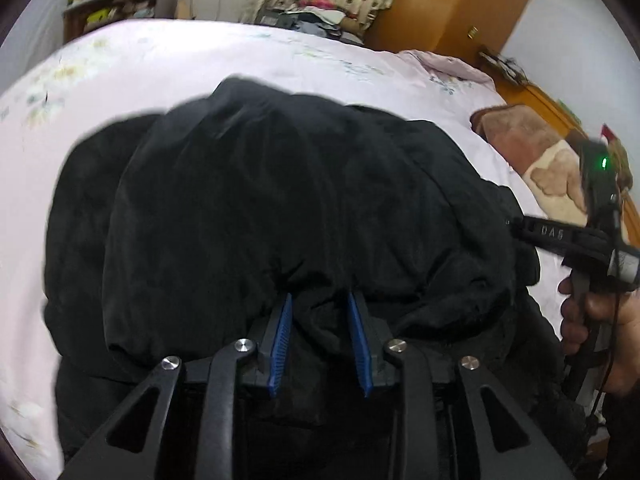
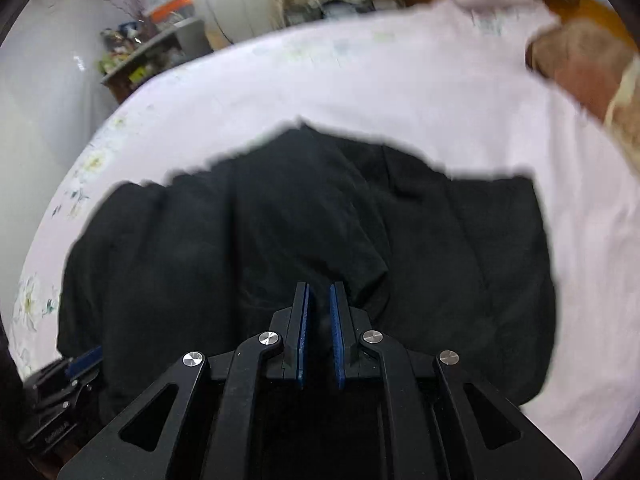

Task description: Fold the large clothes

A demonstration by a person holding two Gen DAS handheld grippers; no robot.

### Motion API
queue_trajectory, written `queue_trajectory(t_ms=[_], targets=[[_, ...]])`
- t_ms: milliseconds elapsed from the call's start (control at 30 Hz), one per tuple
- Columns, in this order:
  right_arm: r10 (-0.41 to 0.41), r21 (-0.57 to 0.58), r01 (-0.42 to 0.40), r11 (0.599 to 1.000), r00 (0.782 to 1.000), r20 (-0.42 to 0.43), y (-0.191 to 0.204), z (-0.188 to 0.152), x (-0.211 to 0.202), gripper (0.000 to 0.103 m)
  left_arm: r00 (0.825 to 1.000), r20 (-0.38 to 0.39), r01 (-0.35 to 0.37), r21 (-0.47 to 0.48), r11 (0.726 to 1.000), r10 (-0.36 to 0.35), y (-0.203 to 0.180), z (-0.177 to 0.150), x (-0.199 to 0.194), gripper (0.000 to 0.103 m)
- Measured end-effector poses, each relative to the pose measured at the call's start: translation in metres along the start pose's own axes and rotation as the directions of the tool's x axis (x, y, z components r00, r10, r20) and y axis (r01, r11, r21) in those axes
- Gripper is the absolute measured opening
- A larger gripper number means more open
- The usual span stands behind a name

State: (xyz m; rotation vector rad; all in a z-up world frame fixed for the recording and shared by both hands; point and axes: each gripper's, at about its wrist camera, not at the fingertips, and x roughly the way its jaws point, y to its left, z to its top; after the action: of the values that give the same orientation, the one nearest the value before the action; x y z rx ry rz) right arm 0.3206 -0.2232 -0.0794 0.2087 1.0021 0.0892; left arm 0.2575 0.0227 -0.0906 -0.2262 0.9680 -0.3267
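My left gripper [image 1: 318, 300] has its jaws partly apart with a bunched edge of the black coat [image 1: 280, 200] pinched between them. My right gripper [image 2: 320, 292] is nearly closed on a thin fold of the same coat. It lies heaped on the pink bed [image 2: 400, 88]. I judge I'm mid-fold; next, carry both held edges forward together and lay them flat.

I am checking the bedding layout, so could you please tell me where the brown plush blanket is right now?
The brown plush blanket lies at the far right edge of the pale pink bedsheet, beyond the black padded coat, next to the wooden bed frame.
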Motion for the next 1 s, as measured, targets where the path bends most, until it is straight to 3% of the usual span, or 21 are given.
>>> queue_trajectory(t_ms=[133, 200, 300, 367, 433, 533, 667, 867, 1000], targets=[[-0.005, 0.002, 0.005, 1.0, 1.0, 0.007, 0.003, -0.003, -0.008, 0.008, 1.0, -0.016, -0.009, 0.013, 1.0, 0.009, -0.001, 0.001, -0.017, 0.032], [-0.002, -0.006, 0.003, 1.0, 0.999, 0.042, 0.011, -0.004, -0.027, 0.011, 1.0, 0.02, -0.006, 0.034, 0.999, 0.005, -0.004, 0.004, -0.039, 0.031], [0.082, -0.046, -0.077, 0.996, 0.989, 0.121, 0.03, -0.014, -0.061, 0.011, 0.995, 0.099, -0.006, 0.061, 0.998, 0.0, -0.003, 0.005, -0.065, 0.032], [0.156, -0.075, -0.147, 0.986, 0.978, 0.14, 0.044, -0.025, -0.071, 0.011, 0.995, 0.094, 0.016, 0.032, 0.999, -0.019, 0.002, 0.003, -0.067, 0.032], [0.205, -0.102, -0.195, 0.975, 0.973, 0.102, 0.059, -0.037, -0.061, 0.011, 0.999, 0.052, 0.013, 0.015, 1.0, -0.014, 0.004, -0.002, -0.053, 0.032], [0.176, -0.106, -0.176, 0.979, 0.984, -0.007, 0.066, -0.057, -0.024, 0.011, 0.999, -0.026, -0.019, 0.014, 1.0, 0.019, 0.004, -0.018, -0.021, 0.031], [0.133, -0.084, -0.14, 0.987, 0.988, -0.075, 0.056, -0.071, 0.015, 0.007, 0.998, -0.027, -0.048, 0.007, 0.999, 0.048, 0.011, -0.028, -0.003, 0.032], [0.124, -0.092, -0.132, 0.987, 0.988, -0.09, 0.055, -0.073, 0.007, 0.01, 0.997, -0.053, -0.056, 0.041, 0.998, 0.059, 0.0, -0.018, -0.021, 0.031], [0.135, -0.159, -0.129, 0.979, 0.99, 0.029, 0.058, -0.062, -0.042, 0.01, 0.999, 0.031, -0.044, 0.08, 0.996, 0.042, 0.0, -0.007, -0.06, 0.031]])
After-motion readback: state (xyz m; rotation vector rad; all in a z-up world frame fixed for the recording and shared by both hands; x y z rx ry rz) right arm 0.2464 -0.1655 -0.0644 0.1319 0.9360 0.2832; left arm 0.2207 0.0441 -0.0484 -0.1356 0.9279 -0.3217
